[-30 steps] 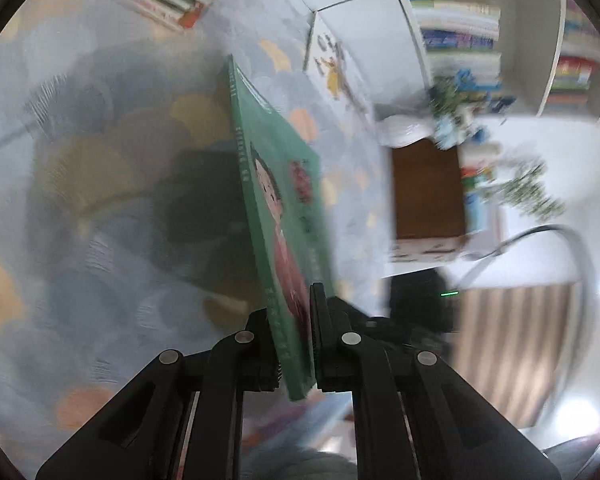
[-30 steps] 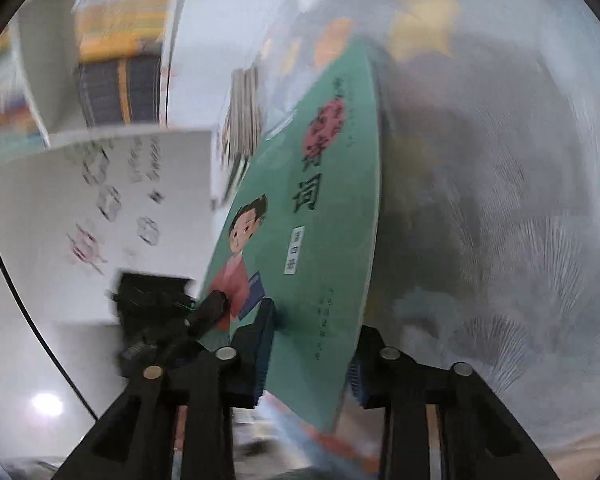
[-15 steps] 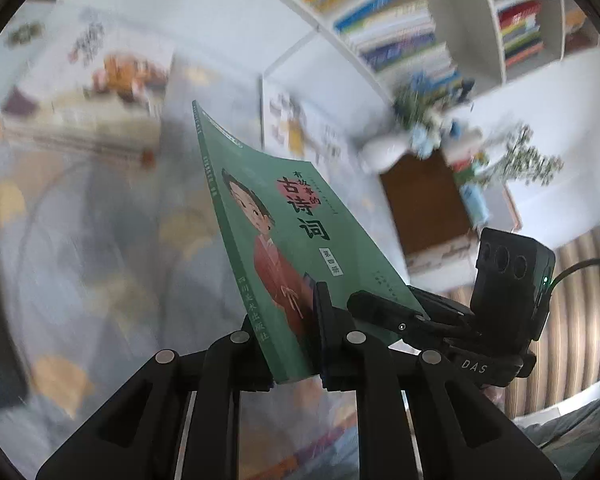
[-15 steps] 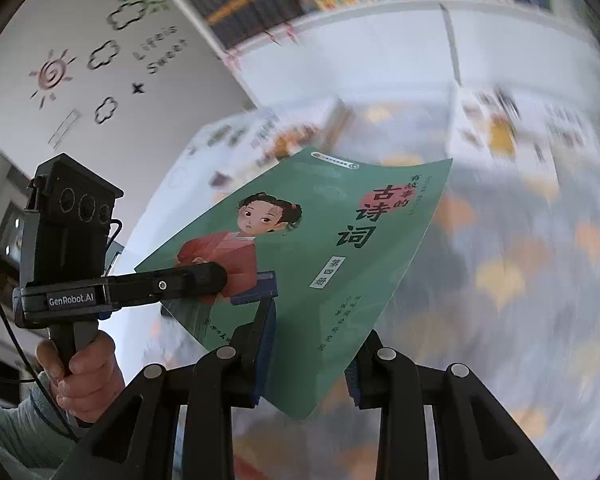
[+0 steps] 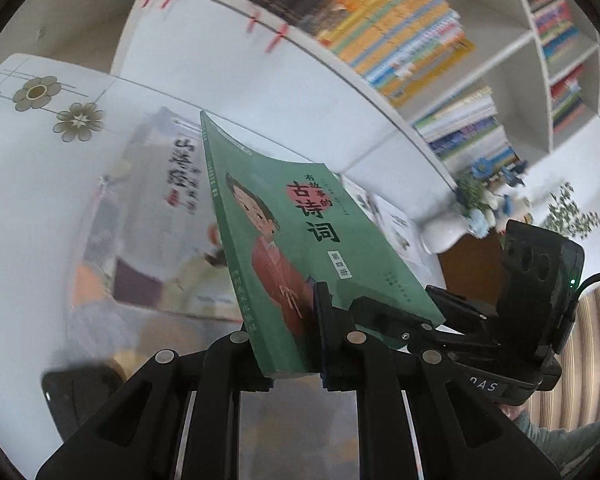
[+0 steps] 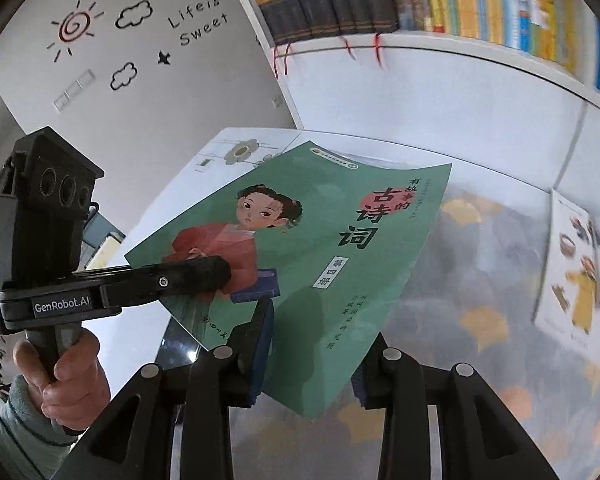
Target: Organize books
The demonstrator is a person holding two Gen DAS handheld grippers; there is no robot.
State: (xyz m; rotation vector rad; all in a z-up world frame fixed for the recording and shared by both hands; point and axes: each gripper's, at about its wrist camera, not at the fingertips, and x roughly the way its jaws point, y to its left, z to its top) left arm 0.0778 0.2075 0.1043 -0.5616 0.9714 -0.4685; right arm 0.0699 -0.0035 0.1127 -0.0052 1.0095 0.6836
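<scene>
A green paperback [image 5: 300, 248] with a girl in red on its cover hangs in the air, tilted, above the table. My left gripper [image 5: 288, 344] is shut on the lower edge near the spine, one finger on each face. From the right wrist the same book [image 6: 332, 264] shows cover-on, with the left gripper [image 6: 240, 280] clamped on its left side. My right gripper [image 6: 312, 344] has the book's lower corner between its jaws, which are opening; the pads no longer look pressed on it. Its fingers [image 5: 384, 312] reach under the book's right edge.
A white bookshelf [image 5: 400, 52] packed with books rises behind the table. A stack of books [image 5: 160, 216] lies under the green one, and a picture book [image 6: 580, 272] rests on the patterned tablecloth [image 6: 480, 320]. A white vase [image 5: 448, 236] and a dark phone [image 5: 80, 392] are nearby.
Both grippers rose with the green book and swung it from edge-on over the tablecloth to cover-up facing the shelf. The right jaws look slightly wider.
</scene>
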